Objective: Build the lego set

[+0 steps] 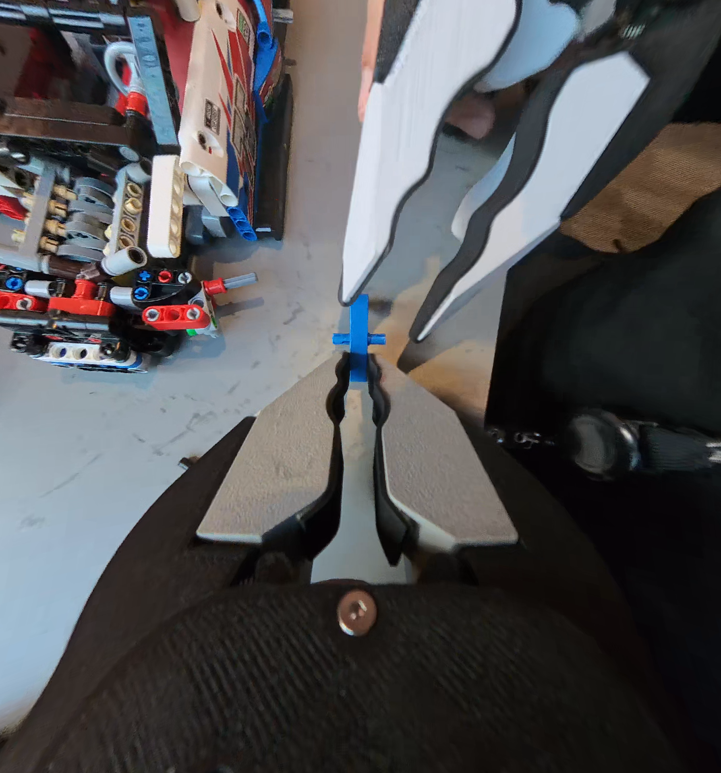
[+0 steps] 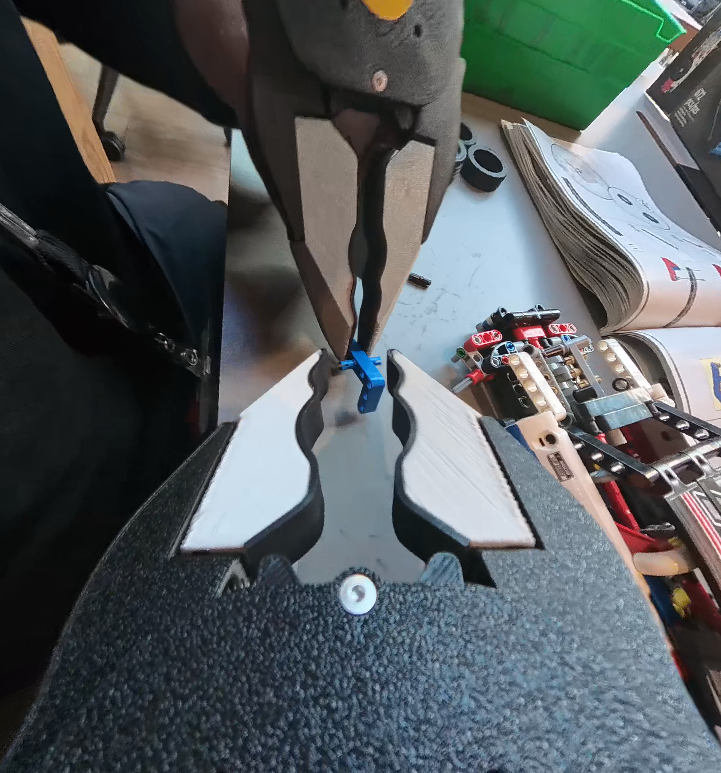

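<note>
a: left tool [image 1: 356, 368] pinched on the blue lego beam [image 1: 358, 334], mid frame, above the counter [image 1: 99, 418]. right tool [image 2: 354, 368] spread wide, empty, tips flanking the beam.

b: long axis along the left tool's line, free end toward the right wrist camera; blue pin [image 2: 375, 360] crosswise through it.

a: best to close squarely on the pin ends, press straight, no twist. car model [image 2: 559, 376] right of centre.

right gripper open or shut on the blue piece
Open. In the right wrist view the right gripper has its fingers spread either side of the blue piece; the left gripper holds it.
</note>
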`<state>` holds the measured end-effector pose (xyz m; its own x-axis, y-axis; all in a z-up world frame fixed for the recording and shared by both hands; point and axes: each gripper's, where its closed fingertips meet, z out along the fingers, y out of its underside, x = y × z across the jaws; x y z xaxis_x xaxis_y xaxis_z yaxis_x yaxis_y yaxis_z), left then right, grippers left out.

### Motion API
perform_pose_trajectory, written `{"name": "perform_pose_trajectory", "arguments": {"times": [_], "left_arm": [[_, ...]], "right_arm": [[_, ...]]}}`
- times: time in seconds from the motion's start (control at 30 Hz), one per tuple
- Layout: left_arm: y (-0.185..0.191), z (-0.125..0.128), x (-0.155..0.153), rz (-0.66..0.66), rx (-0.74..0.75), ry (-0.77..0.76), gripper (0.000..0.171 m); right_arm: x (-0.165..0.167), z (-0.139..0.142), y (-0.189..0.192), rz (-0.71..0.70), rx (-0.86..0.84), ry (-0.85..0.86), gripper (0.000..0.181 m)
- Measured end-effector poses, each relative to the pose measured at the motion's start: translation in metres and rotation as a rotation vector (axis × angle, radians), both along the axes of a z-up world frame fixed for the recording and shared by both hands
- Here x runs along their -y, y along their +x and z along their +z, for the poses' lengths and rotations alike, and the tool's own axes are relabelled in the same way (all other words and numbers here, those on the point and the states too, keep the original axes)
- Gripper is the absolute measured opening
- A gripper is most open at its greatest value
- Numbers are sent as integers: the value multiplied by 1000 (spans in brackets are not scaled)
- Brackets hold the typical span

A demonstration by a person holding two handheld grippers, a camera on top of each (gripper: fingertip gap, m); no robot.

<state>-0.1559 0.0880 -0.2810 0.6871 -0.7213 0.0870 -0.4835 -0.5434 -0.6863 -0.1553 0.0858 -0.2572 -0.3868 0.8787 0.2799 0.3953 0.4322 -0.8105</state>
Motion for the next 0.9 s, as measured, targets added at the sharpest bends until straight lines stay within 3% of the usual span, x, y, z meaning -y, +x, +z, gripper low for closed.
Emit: {"name": "perform_pose_trajectory", "arguments": {"times": [0.1, 0.37, 0.53, 0.9], "left_arm": [[4, 6, -1, -21, 45, -41, 5], [-2, 3, -6, -102, -231, 144, 5], [-2, 1, -6, -119, -301, 211, 5], [-4, 1, -5, -159, -463, 354, 5]], "right_arm": [[1, -2, -1, 9, 26, 14, 28], [-11, -1, -7, -35, 98, -142, 26], [-9, -13, -9, -12, 162, -51, 17], [-5, -15, -9, 22, 234, -16, 17]]}}
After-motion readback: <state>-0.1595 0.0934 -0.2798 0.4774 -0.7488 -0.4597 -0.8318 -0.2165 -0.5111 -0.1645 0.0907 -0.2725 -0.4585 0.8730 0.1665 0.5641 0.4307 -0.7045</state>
